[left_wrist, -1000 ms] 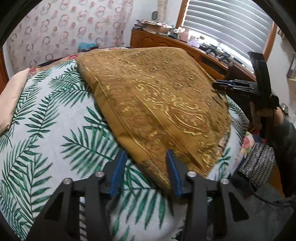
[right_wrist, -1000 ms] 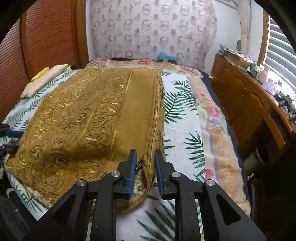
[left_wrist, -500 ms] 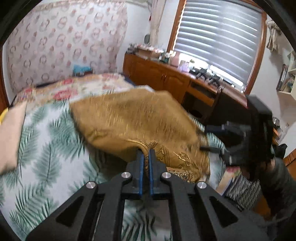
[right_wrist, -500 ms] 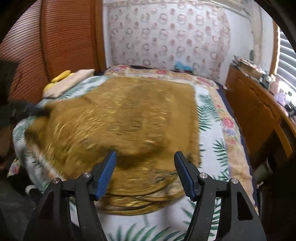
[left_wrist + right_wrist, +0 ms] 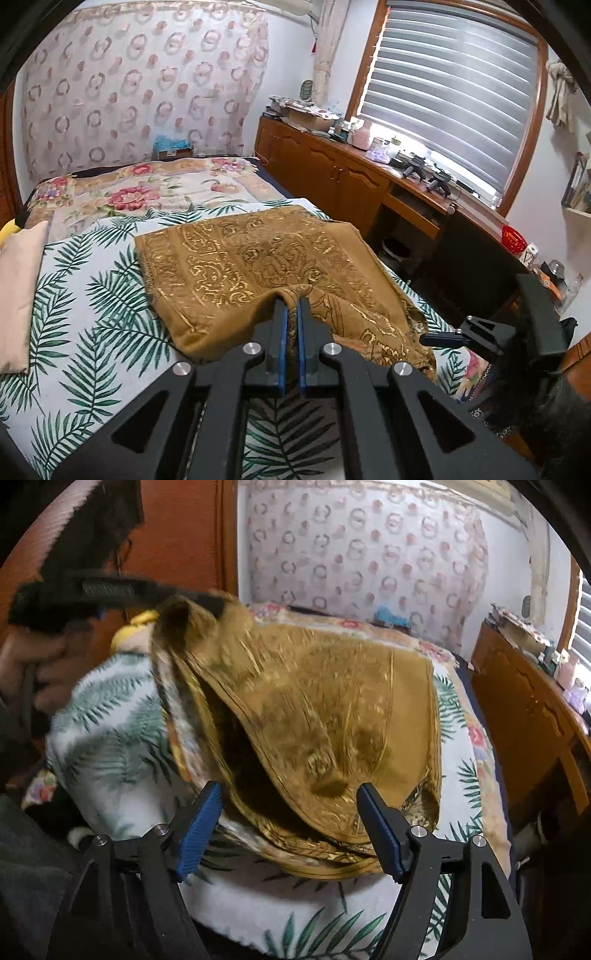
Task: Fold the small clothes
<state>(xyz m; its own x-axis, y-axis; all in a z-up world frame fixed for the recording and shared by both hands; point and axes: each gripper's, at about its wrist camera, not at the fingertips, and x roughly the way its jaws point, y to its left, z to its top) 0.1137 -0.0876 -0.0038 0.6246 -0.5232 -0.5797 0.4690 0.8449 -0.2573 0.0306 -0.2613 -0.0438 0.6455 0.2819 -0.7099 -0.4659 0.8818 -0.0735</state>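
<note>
A mustard-brown cloth with gold paisley print [image 5: 266,258] lies on the palm-leaf bed cover [image 5: 81,295]. My left gripper [image 5: 291,306] is shut on the cloth's near edge and lifts it into a peak. In the right wrist view the left gripper [image 5: 207,603] holds that corner high, and the cloth [image 5: 332,709] drapes down, partly doubled over itself. My right gripper [image 5: 290,801] is open and empty, its blue pads either side of the cloth's near hem. It also shows at the right of the left wrist view [image 5: 428,338].
A beige pillow [image 5: 18,291] lies at the bed's left edge. A wooden cabinet run [image 5: 332,173] with clutter stands under the blinds to the right of the bed. A patterned curtain [image 5: 140,85] hangs behind the bed. A red basket [image 5: 513,239] sits on the counter.
My left gripper shut on the cloth's near edge and lifted it up and over. My right gripper opened wide and let go of the cloth.
</note>
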